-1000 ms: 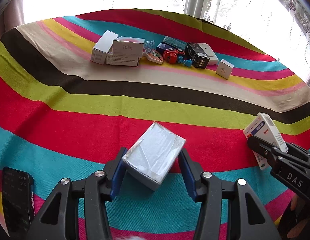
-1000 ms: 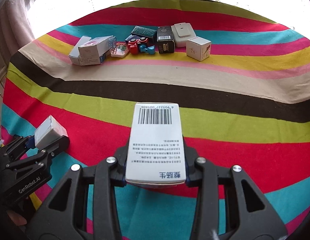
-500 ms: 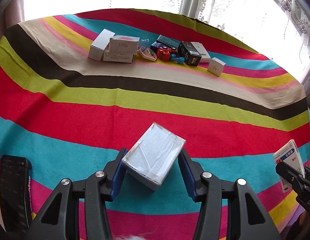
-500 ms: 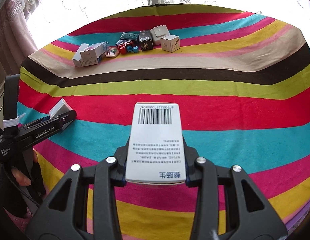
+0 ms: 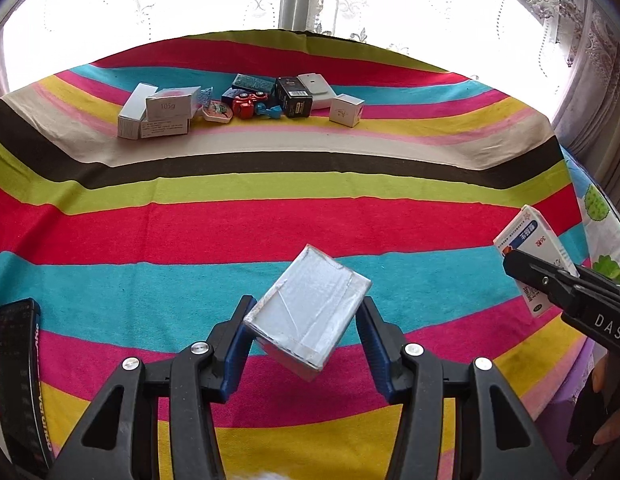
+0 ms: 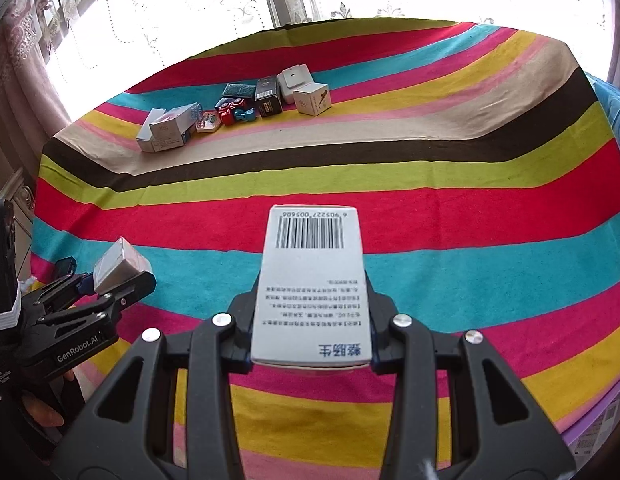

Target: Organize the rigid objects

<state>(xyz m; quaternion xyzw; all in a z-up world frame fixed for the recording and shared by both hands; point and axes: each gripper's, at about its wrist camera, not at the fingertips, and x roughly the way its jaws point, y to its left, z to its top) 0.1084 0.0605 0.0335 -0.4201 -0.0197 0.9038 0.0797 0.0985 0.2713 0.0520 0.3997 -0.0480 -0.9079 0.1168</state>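
The left tool [image 5: 305, 320] is held low over the near part of the table [image 5: 310, 216], its black arms reaching forward and its blue-padded fingers [image 5: 235, 338] clamped on a silver box [image 5: 307, 314]. That box sits skewed in the grip, one corner pointing away from the camera; it is wrapped in a shiny, creased film or tape that shows wrinkles across the top face. In the right wrist view the same tool [image 6: 109, 280] appears at lower left, carrying the box clear of the cloth.

The right tool [image 6: 310, 320] is held level and also raised, closed on a white carton [image 6: 312, 284] that lies flat between its fingers, long axis pointing forward. The carton is smooth cardboard with a barcode at the far end and small printed lines toward the near end. From the left wrist view it shows at the right edge [image 5: 528, 244], with blue and red print on its side.

The table is covered with a woven cloth in broad stripes of red, turquoise, yellow, lime, pink, cream and dark brown. Far back on the cream and yellow stripes lies a row of small items: stacked white boxes [image 5: 161, 114], a red toy car [image 5: 245, 102], a black box [image 5: 293, 96] and a small white cube box [image 5: 346, 110], close together.
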